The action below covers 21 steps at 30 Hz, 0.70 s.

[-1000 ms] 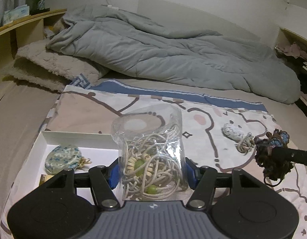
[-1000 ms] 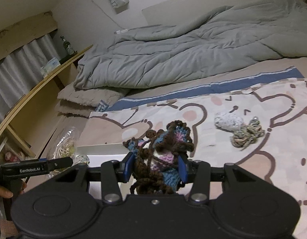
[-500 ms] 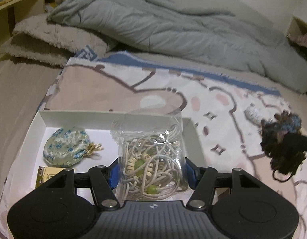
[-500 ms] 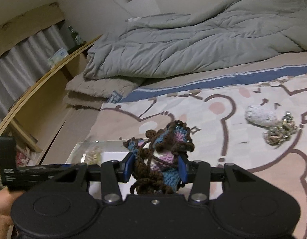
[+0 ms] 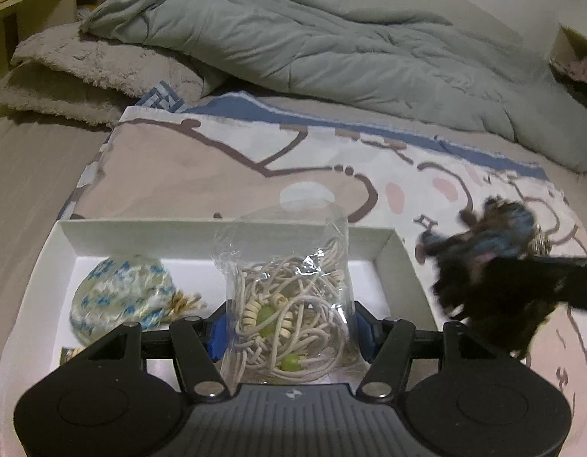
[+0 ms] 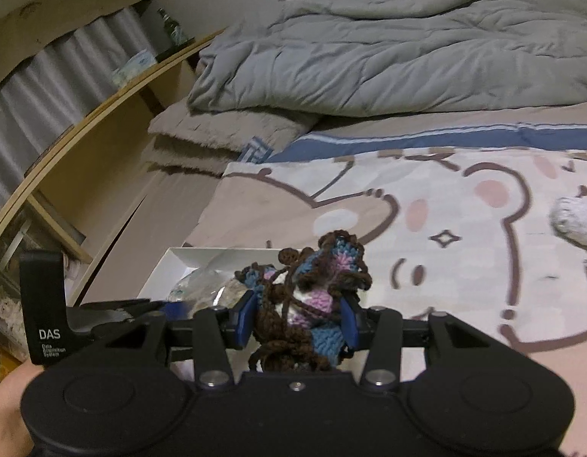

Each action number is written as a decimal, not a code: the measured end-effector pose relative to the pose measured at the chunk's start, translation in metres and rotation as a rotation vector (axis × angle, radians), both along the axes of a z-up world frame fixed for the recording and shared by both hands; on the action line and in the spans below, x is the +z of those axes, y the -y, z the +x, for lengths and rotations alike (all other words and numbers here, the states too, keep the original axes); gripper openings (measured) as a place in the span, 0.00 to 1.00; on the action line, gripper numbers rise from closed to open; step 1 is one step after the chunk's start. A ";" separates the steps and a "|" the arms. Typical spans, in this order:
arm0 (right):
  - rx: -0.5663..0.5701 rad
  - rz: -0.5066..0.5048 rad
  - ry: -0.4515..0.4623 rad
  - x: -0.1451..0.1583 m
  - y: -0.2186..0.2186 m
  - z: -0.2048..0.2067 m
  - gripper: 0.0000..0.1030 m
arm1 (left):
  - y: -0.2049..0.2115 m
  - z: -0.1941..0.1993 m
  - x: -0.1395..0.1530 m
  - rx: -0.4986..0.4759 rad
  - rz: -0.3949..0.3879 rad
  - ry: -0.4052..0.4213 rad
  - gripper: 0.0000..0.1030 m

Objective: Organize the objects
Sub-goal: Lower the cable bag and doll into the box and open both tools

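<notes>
A: White box [image 5: 225,230], shallow and stiff-walled, sits on the cartoon-print bedsheet [image 5: 171,160]; a round blue-and-white fabric pouch [image 5: 120,297] already lies at its left. Over the box, the left hand-held gripper [image 5: 287,337] clamps a crinkly clear plastic bag [image 5: 289,297] of tangled cream cord and green beads.

B: And to the right?

A: The right hand-held gripper [image 6: 299,320] is clenched on a soft crocheted piece [image 6: 308,304] in brown, blue and pink yarn, hovering beside the box's right wall.

B: Risks?

A: 2 stand out. The slick bag could slide from the pads or catch the box wall and tip it. Loose brown yarn strands hang below the crochet and might snag a finger on release. With both tools converging on 1 small box, they could also collide.
</notes>
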State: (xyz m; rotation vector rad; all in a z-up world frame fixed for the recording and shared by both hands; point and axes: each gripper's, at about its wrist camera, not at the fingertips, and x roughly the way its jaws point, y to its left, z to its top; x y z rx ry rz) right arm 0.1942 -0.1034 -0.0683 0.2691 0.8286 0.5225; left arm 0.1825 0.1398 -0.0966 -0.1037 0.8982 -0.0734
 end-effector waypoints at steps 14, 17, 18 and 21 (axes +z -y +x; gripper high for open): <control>0.014 -0.017 -0.011 -0.017 -0.027 0.023 0.73 | -0.018 0.004 -0.008 0.074 0.071 -0.041 0.93; 0.018 -0.036 -0.001 -0.014 -0.026 0.020 0.73 | -0.018 0.000 -0.005 0.074 0.070 -0.041 0.93; 0.018 -0.038 0.001 -0.013 -0.025 0.018 0.73 | -0.018 -0.001 -0.004 0.073 0.071 -0.041 0.93; 0.019 -0.043 0.002 -0.010 -0.022 0.015 0.73 | -0.015 -0.006 0.001 0.064 0.075 -0.036 0.93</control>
